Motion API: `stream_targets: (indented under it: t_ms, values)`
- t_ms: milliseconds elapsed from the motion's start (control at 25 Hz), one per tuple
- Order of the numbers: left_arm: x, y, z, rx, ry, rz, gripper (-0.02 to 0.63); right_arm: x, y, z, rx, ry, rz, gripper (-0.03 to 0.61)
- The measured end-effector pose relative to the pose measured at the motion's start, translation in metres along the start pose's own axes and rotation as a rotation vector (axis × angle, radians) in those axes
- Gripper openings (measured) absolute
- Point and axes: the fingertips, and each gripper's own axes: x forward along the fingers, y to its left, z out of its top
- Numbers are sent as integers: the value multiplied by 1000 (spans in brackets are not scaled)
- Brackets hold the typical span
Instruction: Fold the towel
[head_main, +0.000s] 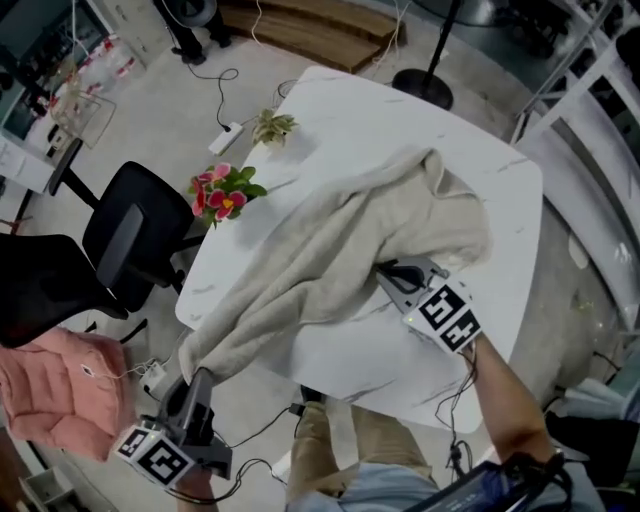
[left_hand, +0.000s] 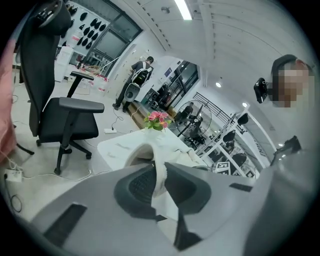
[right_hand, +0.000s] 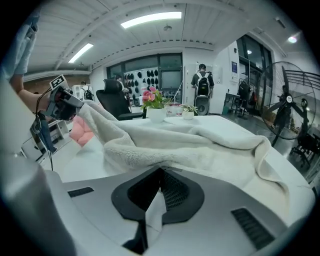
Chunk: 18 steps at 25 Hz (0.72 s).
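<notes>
A beige towel lies crumpled in a diagonal band across the white table, from the far right to the near left corner. My left gripper is off the table's near left corner, shut on the towel's end, which hangs lifted from the edge. In the left gripper view a strip of towel is pinched in the left gripper. My right gripper rests at the towel's near edge, shut on a fold of it. The right gripper view shows towel piled ahead of the right gripper, with cloth between its pads.
A pot of pink flowers and a small green plant stand on the table's left edge, close to the towel. A black office chair and a pink garment are left of the table. A power strip lies on the floor.
</notes>
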Motion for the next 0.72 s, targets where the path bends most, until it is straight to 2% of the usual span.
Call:
stream_targets:
  t_ms: [320,720]
  values:
    - [-2,2,-19,-15,-12,0,41,11,-2,-21,5,114,42,14]
    - [-17,4,-73,-22,32,23,41,-44,13,-73,-38,281,125,14]
